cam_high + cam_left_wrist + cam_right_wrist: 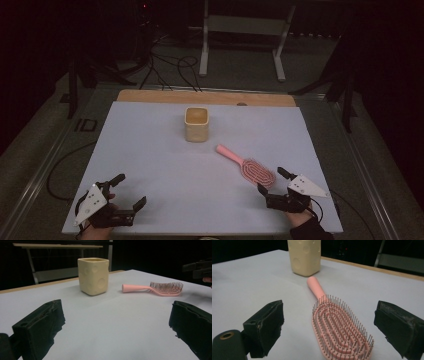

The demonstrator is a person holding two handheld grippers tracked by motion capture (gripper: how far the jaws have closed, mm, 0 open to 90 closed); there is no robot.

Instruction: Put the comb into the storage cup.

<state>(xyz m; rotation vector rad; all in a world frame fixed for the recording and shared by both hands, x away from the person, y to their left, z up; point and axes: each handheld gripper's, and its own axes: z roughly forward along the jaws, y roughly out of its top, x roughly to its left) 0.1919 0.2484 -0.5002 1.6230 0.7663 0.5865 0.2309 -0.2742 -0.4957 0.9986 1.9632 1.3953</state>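
Note:
A pink hairbrush (248, 165) lies bristles up on the white table mat, its handle pointing toward a cream square cup (196, 124) that stands upright at the mat's middle back. My right gripper (272, 181) rests at the front right, open, just short of the brush head (339, 327), whose near end lies between the jaws without touching them. My left gripper (129, 190) sits at the front left, open and with nothing between its jaws. From it the cup (93, 275) and the brush (155, 288) lie well ahead.
The white mat (150, 160) covers a wooden tabletop whose far edge (150, 95) shows bare. Beyond it are cables on the floor and a white metal frame (240, 35). Dark stands flank the table.

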